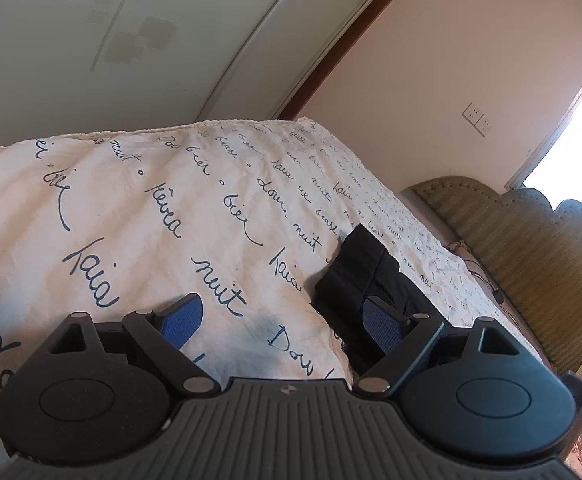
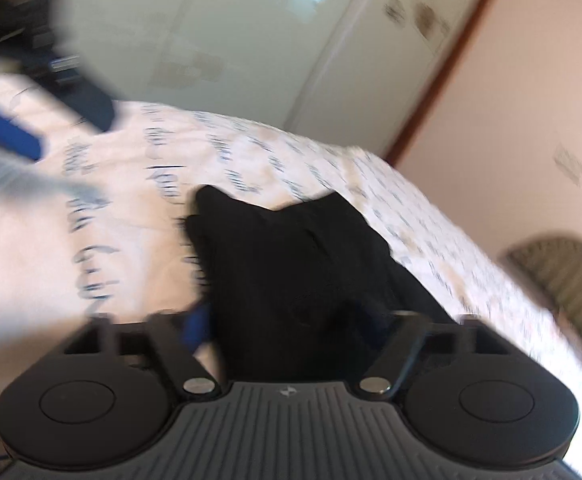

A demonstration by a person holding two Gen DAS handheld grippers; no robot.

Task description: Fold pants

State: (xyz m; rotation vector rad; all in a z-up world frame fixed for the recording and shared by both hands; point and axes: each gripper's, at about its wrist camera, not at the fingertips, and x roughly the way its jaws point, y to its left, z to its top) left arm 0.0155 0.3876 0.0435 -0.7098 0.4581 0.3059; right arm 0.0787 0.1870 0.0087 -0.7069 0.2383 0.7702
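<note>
The black pants (image 1: 361, 276) lie folded in a compact bundle on a white bedspread (image 1: 151, 216) with dark blue script. My left gripper (image 1: 283, 320) is open and empty just above the bedspread, its right finger (image 1: 383, 324) beside the bundle's near edge. In the blurred right wrist view the pants (image 2: 291, 264) fill the space between my right gripper's (image 2: 291, 324) wide-open fingers and lie on the bedspread (image 2: 111, 220). The left gripper (image 2: 43, 92) shows blurred at the upper left there.
A beige upholstered headboard (image 1: 531, 256) stands at the right end of the bed. A white wardrobe (image 1: 131, 40) stands behind the bed. A pink wall (image 1: 451, 80) with sockets and a bright window (image 1: 571, 152) are at the right.
</note>
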